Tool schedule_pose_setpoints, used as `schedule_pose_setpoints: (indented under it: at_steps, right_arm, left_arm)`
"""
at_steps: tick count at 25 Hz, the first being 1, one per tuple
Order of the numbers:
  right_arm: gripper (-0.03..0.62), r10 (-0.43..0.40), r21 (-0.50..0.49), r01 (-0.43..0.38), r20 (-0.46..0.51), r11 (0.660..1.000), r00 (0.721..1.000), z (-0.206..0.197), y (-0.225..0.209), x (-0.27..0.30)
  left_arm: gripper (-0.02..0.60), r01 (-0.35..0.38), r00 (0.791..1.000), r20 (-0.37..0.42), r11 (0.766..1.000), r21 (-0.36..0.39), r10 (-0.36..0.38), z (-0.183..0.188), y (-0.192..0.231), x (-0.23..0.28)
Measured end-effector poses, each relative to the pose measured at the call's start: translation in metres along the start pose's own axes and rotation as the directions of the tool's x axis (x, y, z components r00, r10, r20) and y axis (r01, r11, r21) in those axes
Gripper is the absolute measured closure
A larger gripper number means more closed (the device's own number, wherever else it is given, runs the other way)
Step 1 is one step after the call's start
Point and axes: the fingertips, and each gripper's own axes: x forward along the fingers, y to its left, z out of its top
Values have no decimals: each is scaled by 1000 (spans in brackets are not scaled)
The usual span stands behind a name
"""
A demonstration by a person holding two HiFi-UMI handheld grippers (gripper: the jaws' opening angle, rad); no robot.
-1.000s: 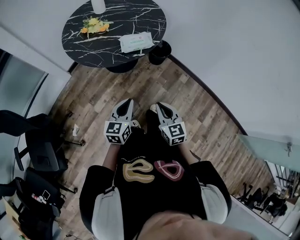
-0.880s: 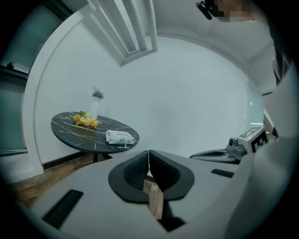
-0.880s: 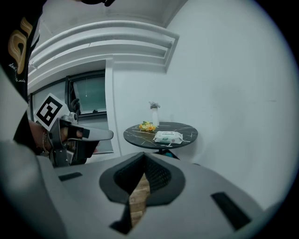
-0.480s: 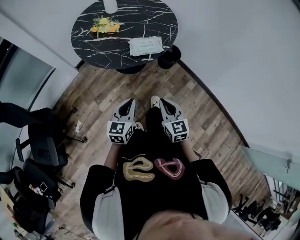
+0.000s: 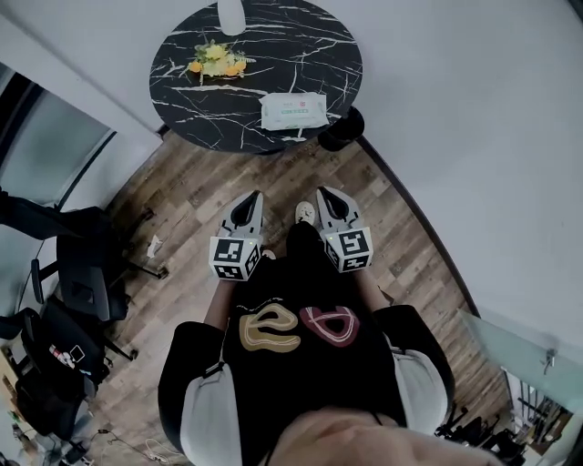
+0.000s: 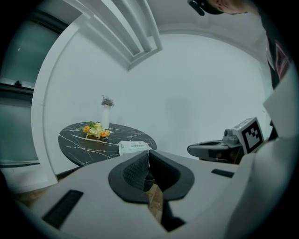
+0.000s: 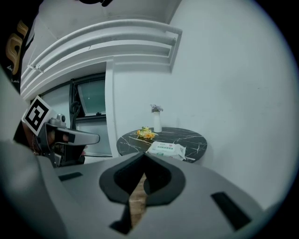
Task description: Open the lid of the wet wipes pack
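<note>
The wet wipes pack [image 5: 293,110], white with a green label, lies flat near the front edge of a round black marble table [image 5: 255,86]; its lid looks closed. It also shows in the left gripper view [image 6: 134,147] and the right gripper view [image 7: 166,150], well ahead of both jaws. My left gripper [image 5: 248,201] and right gripper [image 5: 329,197] are held side by side in front of the person's body, over the wooden floor, well short of the table. Both are shut with nothing between their tips.
On the table stand a white vase [image 5: 231,14] and a bunch of yellow and orange flowers [image 5: 217,60]. A black round bin [image 5: 341,129] sits by the table's right foot. Office chairs [image 5: 77,282] crowd the left. A white wall [image 5: 474,136] curves along the right.
The table and wipes pack have drawn closer and shifted right in the head view as the person walks toward them. Both grippers stay shut and side by side.
</note>
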Motion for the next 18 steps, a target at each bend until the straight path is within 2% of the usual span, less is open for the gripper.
schedule_pose_setpoints:
  at_steps: [4, 8, 18]
  right_arm:
    - [583, 6, -11, -6, 14, 1000, 1000, 13, -23, 17]
    - [583, 15, 23, -15, 11, 1000, 1000, 19, -51, 36]
    - [583, 87, 18, -88, 43, 996, 995, 45, -121, 80]
  left_arm:
    - [561, -4, 1000, -2, 1000, -6, 4, 10, 2, 31]
    - [561, -15, 1000, -3, 1000, -15, 15, 21, 7, 65]
    - [561, -115, 993, 19, 993, -5, 115, 48, 12, 134]
